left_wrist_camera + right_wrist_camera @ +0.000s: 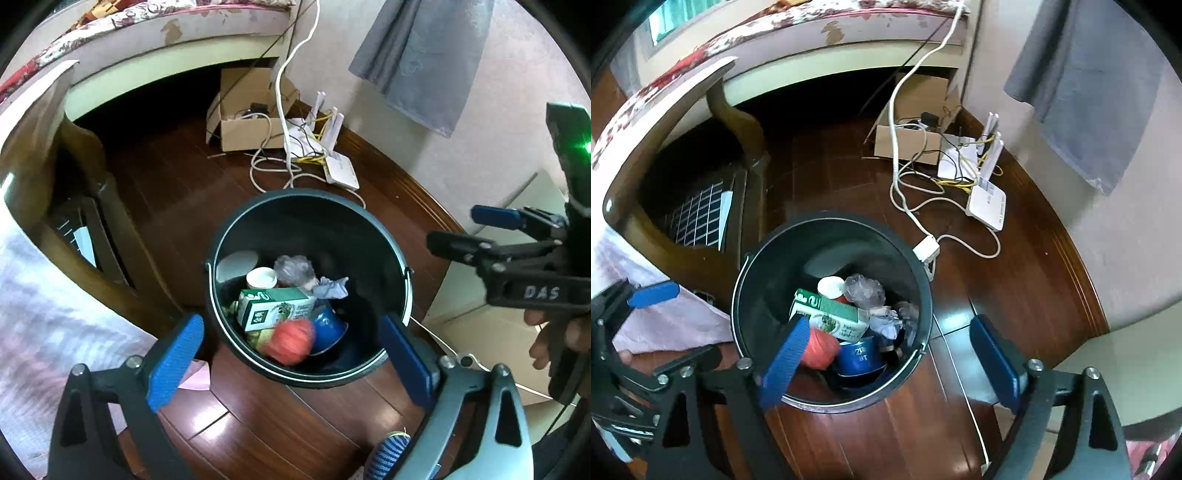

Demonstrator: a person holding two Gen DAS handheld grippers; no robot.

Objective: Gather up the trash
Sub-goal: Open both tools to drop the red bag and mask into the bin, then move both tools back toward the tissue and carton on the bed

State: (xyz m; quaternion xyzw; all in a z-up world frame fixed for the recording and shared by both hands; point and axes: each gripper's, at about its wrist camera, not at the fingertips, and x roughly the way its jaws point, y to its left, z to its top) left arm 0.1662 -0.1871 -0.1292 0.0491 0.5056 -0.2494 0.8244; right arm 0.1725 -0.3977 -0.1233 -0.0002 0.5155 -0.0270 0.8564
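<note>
While hovering over the dark bin [308, 288], both grippers standing wide apart with nothing between the pads. Judging the step as a drop just finishing: red-orange ball-like lump [290, 341] showing blurred at the near edge of the heap, likely settling.

Doing it well, left to right:
- Keeping clear of the white cloth [44, 314] hanging at far left, near the wooden furniture leg [110, 236].
- Holding the left gripper [291, 354] spread, centred above the rim, pads straddling the near wall of the bin without touching it.
- Checking that everything is lying inside: green-and-white carton [275, 308] across the middle, white cup [262, 278] and crumpled clear plastic [293, 269] behind it, grey paper wad [332, 288] to the right, blue can [327, 326] at near right.
- Lifting straight up before swinging away, avoiding the thin metal bail at the rim and the white cables [284, 122] and router [341, 171] lying on the floor beyond.

Pose:
- Left gripper tilting steeply downward, looking almost straight into the bin.
- Right gripper [892, 360] also pitching steeply down, empty and fully spread, its left pad [785, 360] overlapping the bin mouth in view, right pad over bare floorboards outside the rim.
- Fingers of a hand [550, 332] wrapping the right tool's handle at far right.
</note>
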